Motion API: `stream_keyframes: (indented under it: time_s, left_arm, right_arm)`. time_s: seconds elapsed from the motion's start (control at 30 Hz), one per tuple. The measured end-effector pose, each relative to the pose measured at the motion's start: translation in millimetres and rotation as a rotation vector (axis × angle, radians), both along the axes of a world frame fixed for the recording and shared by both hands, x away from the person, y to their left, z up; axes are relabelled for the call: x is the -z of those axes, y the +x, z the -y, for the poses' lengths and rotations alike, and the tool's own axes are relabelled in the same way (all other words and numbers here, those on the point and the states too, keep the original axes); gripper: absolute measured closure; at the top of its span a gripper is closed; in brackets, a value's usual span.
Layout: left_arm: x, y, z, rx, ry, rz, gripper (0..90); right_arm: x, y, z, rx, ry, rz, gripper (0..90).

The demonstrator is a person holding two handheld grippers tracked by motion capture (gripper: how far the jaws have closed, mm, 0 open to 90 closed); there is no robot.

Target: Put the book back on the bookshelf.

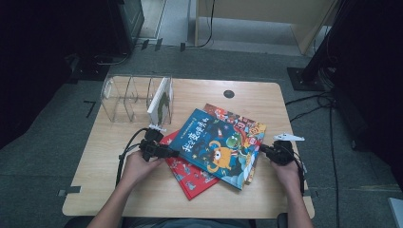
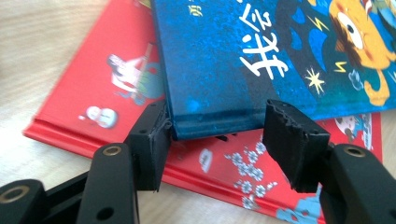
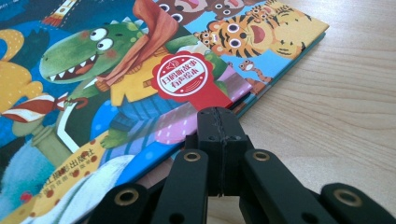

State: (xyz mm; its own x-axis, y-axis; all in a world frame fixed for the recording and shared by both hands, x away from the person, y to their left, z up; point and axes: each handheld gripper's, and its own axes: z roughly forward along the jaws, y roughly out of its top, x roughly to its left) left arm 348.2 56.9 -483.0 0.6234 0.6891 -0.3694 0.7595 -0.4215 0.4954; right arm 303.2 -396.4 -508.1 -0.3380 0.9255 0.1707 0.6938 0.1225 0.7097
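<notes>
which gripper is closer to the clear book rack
Left. The left gripper sits just below the clear rack, at the blue book. The right gripper is across the books.

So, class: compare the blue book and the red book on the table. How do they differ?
1. The blue book lies on top; the red book lies underneath, mostly covered.
2. The blue book's edge sits between the open fingers of the left gripper; the red book's does not.
3. The blue cover shows an orange creature; the red one shows small figures.

Both are picture books lying flat.

Wooden table [image 1: 114,156] (books [image 1: 192,175], clear rack [image 1: 119,97]) — cluttered.
</notes>
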Motion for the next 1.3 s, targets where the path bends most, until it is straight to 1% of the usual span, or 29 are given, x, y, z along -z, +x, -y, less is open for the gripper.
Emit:
stream_keyframes:
  time_s: [0.17, 0.37, 0.4, 0.47, 0.53, 0.67, 0.73, 0.8, 0.87, 1.03, 1.17, 1.23, 1.3]
  left_arm:
    - [-0.5, -7.0, 3.8, 0.023, -0.003, -0.027, 41.9]
    - [-0.4, -13.8, 5.9, 0.040, 0.002, -0.030, 42.5]
    - [-0.1, -13.7, 5.5, 0.037, -0.002, -0.025, 42.5]
    - [-0.4, -12.8, 3.9, 0.019, -0.023, -0.013, 42.8]
    - [-0.3, -11.0, 3.6, 0.013, -0.034, -0.020, 42.8]
    - [-0.8, -11.7, 5.9, 0.008, -0.025, -0.015, 41.9]
    - [-1.3, -12.7, 6.5, 0.014, -0.020, -0.022, 41.8]
    - [-1.7, -14.3, 7.4, 0.030, -0.013, -0.039, 41.9]
    - [-1.8, -16.6, 7.7, 0.040, -0.007, -0.047, 41.9]
    - [-2.7, -21.8, 7.1, 0.042, 0.005, -0.062, 41.9]
    - [-1.7, -25.1, 5.9, 0.019, -0.011, -0.082, 40.5]
    - [-1.6, -25.1, 4.4, 0.010, -0.017, -0.079, 39.8]
    - [-2.8, -24.6, 1.6, -0.017, -0.026, -0.073, 38.5]
  right_arm:
    - [-1.6, 2.1, -1.0, 0.000, -0.009, 0.004, 90.0]
    - [-2.8, 3.5, -1.6, -0.001, -0.015, 0.007, 90.0]
    - [-2.8, 3.7, -1.5, -0.002, -0.016, 0.008, 90.0]
    - [-3.8, 3.9, -2.2, 0.001, -0.026, 0.005, 90.0]
    - [-4.5, 4.1, -3.8, 0.000, -0.040, 0.011, 90.0]
    - [-6.0, 3.9, -5.0, -0.003, -0.043, 0.013, 90.0]
    - [-6.0, 4.2, -5.1, -0.005, -0.048, 0.016, 90.0]
    - [-5.3, 5.3, -4.6, 0.000, -0.039, 0.017, 90.0]
    - [-5.1, 6.6, -4.4, -0.002, -0.033, 0.014, 90.0]
    - [-5.2, 8.8, -8.5, -0.014, -0.044, 0.018, 90.0]
    - [-4.3, 13.0, -10.7, -0.021, -0.038, 0.027, 90.0]
    - [-3.9, 15.6, -13.0, -0.030, -0.035, 0.027, 90.0]
    - [-3.6, 17.4, -15.1, -0.040, -0.034, 0.028, 90.0]
